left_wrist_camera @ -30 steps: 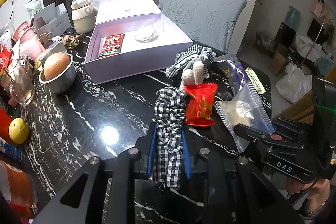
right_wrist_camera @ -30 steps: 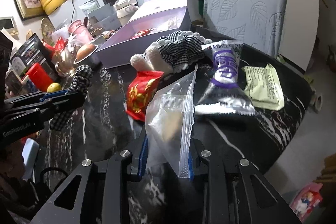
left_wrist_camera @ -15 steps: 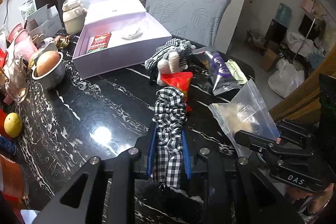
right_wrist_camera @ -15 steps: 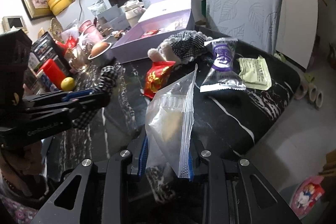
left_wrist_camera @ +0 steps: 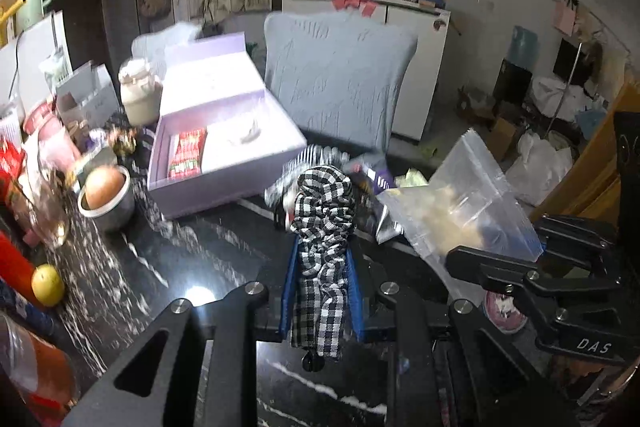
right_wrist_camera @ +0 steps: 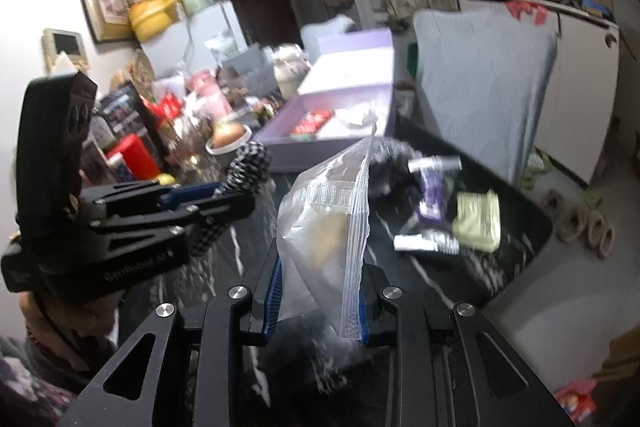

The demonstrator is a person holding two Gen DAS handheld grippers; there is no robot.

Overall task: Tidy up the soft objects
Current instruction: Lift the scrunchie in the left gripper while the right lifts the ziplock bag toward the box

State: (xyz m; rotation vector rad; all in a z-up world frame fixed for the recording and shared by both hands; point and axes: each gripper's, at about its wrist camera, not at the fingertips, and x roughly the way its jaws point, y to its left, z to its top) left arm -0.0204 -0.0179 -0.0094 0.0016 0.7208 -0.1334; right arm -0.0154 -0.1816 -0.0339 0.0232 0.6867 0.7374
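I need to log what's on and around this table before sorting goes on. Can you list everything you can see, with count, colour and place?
checked cloth: 1, black and white, clamped in the left gripper
zip bag: 1, clear, clamped in the right gripper
gift box: 1, lilac, open, far side of the table
red packet: 1, inside the box
purple packet: 1, on the table's right part
green packet: 1, pale, beside the purple one
metal bowl: 1, left of the box
lemon: 1, yellow, left edge
table: 1, black marble
left hand-held gripper: shut on the cloth
right hand-held gripper: shut on the bag
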